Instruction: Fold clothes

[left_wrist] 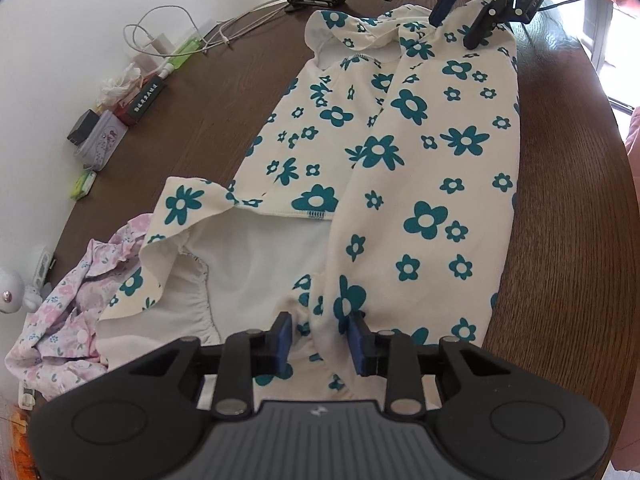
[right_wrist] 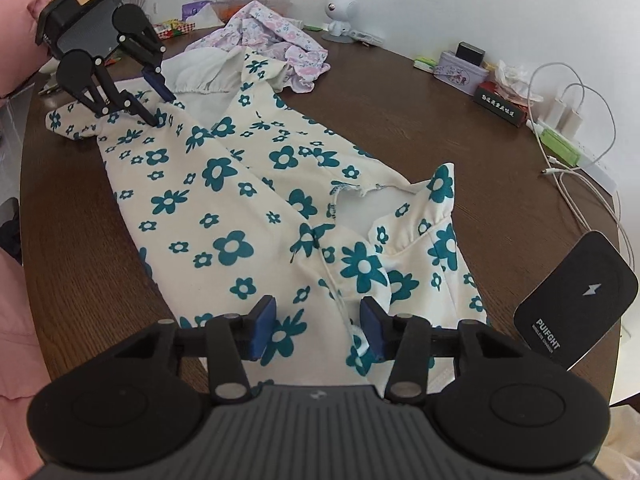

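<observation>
My left gripper (left_wrist: 319,334) sits spread apart over one end of the garment, fabric bunched between its pads but not pinched; my right gripper (right_wrist: 316,330) is likewise released at the other end. The round wooden table (left_wrist: 560,248) runs out of frame on every side. One cream garment (right_wrist: 224,200) with teal flowers lies lengthwise across it, one long side folded over the middle, white lining showing. One crumpled pink floral garment (right_wrist: 276,36) lies just beside it, partly hidden. One black charging pad (right_wrist: 576,300), two white plugs (right_wrist: 568,114), small boxes too blurred to read.
</observation>
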A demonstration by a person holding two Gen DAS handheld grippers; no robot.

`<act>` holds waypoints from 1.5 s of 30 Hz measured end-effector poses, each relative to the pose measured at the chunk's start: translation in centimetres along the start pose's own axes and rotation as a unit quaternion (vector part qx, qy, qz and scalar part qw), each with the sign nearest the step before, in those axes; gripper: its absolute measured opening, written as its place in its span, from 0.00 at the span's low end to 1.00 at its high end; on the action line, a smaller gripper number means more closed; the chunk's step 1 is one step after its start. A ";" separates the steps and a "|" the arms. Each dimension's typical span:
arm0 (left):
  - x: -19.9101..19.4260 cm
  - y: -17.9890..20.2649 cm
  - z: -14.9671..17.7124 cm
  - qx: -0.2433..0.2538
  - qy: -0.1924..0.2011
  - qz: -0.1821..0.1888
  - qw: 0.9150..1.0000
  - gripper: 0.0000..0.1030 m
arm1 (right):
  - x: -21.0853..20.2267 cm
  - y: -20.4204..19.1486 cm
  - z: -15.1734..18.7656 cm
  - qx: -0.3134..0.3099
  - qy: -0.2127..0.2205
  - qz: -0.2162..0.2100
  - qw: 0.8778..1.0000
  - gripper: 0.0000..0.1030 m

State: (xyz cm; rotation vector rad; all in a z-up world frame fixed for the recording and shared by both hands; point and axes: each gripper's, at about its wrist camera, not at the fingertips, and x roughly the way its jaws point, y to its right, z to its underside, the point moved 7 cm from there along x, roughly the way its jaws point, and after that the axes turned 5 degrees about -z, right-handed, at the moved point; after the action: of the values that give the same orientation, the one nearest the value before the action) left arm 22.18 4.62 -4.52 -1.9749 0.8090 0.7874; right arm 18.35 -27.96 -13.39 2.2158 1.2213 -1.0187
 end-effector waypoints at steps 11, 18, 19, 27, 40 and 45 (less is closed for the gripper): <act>-7.2 0.6 4.4 -0.170 0.068 -0.098 0.978 0.60 | -5.9 0.7 3.1 0.123 0.122 0.054 0.983 0.64; -8.4 1.1 10.0 -0.286 0.021 -0.141 0.948 0.59 | -4.5 1.7 5.9 0.208 0.122 0.047 0.969 0.61; -8.7 0.8 10.6 -0.303 0.019 -0.143 0.942 0.58 | -4.4 1.6 6.0 0.210 0.121 0.046 0.969 0.60; -8.3 -1.6 13.5 -0.438 0.017 -0.081 0.895 0.60 | -3.3 0.8 6.1 0.210 0.110 0.051 0.970 0.49; -4.7 -5.5 14.7 -0.523 -0.020 -0.029 0.852 0.39 | -4.2 -0.2 4.1 0.189 0.123 0.068 0.972 0.50; -4.2 -5.5 14.6 -0.516 -0.030 -0.027 0.856 0.09 | -3.6 -0.9 3.1 0.171 0.122 0.061 0.976 0.50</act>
State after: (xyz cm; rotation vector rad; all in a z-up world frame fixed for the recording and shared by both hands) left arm 20.71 20.70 -5.33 -2.8492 0.2569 1.4332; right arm 15.07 -31.43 -12.70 2.7146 1.0492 -0.9914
